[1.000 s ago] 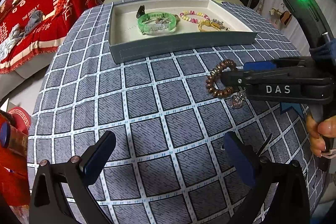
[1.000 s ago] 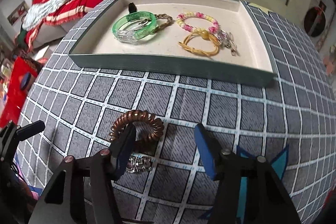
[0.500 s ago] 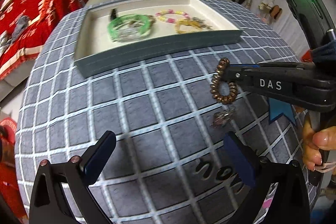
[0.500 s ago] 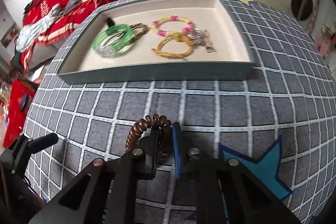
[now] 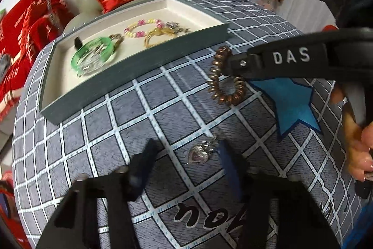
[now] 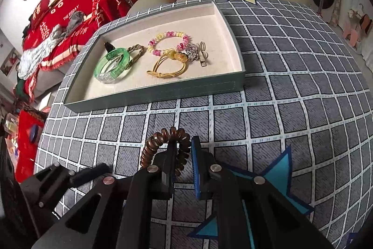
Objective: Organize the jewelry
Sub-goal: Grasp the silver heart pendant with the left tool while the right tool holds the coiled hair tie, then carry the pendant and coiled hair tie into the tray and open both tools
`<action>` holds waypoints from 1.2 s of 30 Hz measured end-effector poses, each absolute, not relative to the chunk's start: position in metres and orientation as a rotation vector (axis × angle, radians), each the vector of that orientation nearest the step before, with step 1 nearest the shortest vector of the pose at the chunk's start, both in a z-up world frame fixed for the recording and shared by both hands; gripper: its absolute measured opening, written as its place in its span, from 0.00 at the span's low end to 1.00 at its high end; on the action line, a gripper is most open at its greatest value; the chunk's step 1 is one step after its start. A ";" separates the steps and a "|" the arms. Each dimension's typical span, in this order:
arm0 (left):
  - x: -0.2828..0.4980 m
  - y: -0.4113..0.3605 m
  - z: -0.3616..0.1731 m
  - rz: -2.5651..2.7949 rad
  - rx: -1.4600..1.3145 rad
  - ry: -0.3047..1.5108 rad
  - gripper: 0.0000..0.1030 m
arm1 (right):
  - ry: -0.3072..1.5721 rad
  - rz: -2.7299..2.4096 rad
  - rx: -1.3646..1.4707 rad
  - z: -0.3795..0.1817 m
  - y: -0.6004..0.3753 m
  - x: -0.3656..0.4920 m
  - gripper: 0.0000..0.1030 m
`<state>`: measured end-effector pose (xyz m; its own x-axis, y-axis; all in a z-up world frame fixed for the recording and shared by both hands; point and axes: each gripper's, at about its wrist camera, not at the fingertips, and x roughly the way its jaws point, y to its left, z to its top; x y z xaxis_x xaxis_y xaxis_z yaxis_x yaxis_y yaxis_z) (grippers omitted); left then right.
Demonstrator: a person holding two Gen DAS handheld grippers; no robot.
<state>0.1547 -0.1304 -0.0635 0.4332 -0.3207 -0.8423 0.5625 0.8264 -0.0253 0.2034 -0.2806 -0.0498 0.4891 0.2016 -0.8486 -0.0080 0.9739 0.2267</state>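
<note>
Most of the job looked done: tray point(image 6: 160, 91) at 12 o'clock already held the green bangle point(image 6: 112, 65), pink/yellow bead bracelet point(image 6: 169, 42), yellow cord band point(image 6: 166, 67) & a silver clip point(image 6: 202, 55). Two pcs left outside it, by my read. R gripper point(image 6: 184, 155) was nearly closed, jaws pinched on the brown coil band point(image 5: 225, 76), which hung clear of the checked cloth point(image 6: 291, 109), short of the tray's near wall. L gripper point(image 5: 186, 155) was wide open, holding nothing; heart pendant point(image 5: 200, 153) lay on the cloth betw its fingers, toward 2 o'clock, just beside the R-hand pad. Contact there, couldn't tell.
</note>
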 end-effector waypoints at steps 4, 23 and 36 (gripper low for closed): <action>0.154 -0.127 -0.061 -0.604 0.249 0.987 0.32 | 1.050 0.124 0.229 -0.048 -0.285 0.199 0.13; 0.168 -0.080 -0.023 -0.543 0.100 0.930 0.32 | 1.000 0.162 0.269 -0.018 -0.278 0.186 0.13; 0.203 -0.064 0.001 -0.502 0.049 0.865 0.32 | 0.957 0.164 0.258 0.009 -0.272 0.214 0.13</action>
<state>0.2028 -0.0637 0.0013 0.5402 -0.4029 -0.7389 0.4418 0.8830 -0.1584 0.2136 -0.2718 0.0087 0.5665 0.2515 -0.7847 -0.0248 0.9570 0.2889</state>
